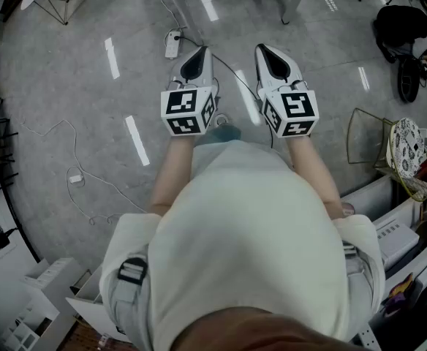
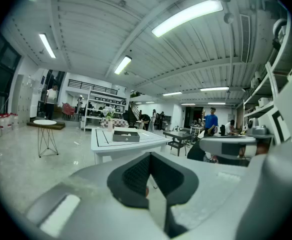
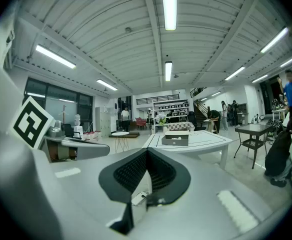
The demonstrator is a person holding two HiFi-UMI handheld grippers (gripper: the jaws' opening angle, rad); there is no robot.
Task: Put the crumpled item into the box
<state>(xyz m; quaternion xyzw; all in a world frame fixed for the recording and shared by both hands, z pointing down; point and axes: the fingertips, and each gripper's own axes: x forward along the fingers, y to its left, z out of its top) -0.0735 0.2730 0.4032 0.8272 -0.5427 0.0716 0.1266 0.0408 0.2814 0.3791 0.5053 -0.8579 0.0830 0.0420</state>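
Note:
Both grippers are held out side by side at chest height, pointing across the room. My left gripper (image 1: 197,53) (image 2: 149,155) is shut with nothing between its jaws. My right gripper (image 1: 267,51) (image 3: 147,152) is shut and empty too. A low grey box (image 2: 126,136) (image 3: 176,140) sits on a white table (image 2: 136,145) (image 3: 206,142) some way ahead of both grippers. I cannot make out a crumpled item in any view.
A small round side table (image 2: 45,122) (image 3: 120,133) stands left of the white table, a dark table (image 2: 178,134) (image 3: 253,129) to its right. Cables (image 1: 74,178) and a power strip (image 1: 172,44) lie on the floor. A black bag (image 1: 400,24) lies at the right. People stand far back.

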